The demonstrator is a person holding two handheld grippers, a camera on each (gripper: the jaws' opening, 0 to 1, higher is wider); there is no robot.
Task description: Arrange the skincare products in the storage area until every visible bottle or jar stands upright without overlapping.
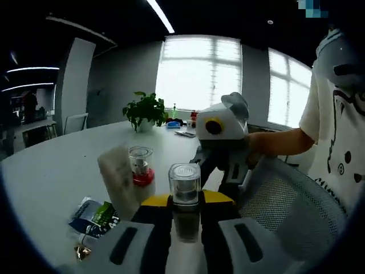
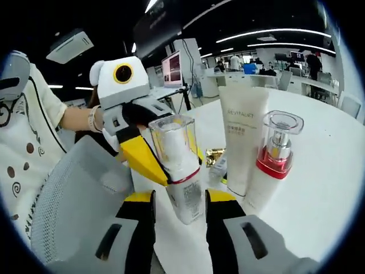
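Clear-capped bottle [image 2: 181, 171] pinched in my left fingers [image 2: 149, 157], right fingers [image 2: 179, 208] spread open beside its base. Judged best: lower straight, release once flat on bench [image 2: 319, 194], clear of tube [image 2: 242, 137].

Opposing close views, prob. share bottle [image 1: 185, 185].

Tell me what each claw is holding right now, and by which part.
The left claw grips a clear-capped bottle by its upper body, just below the cap. The right claw brackets the bottle's base, but whether it grips cannot be told.

The left tongs [image 1: 186, 214] grip a clear-capped bottle [image 1: 185, 191]. A red-collared pump bottle [image 1: 141, 165] and a white tube [image 1: 118, 177] stand behind on the desk [image 1: 57, 165].
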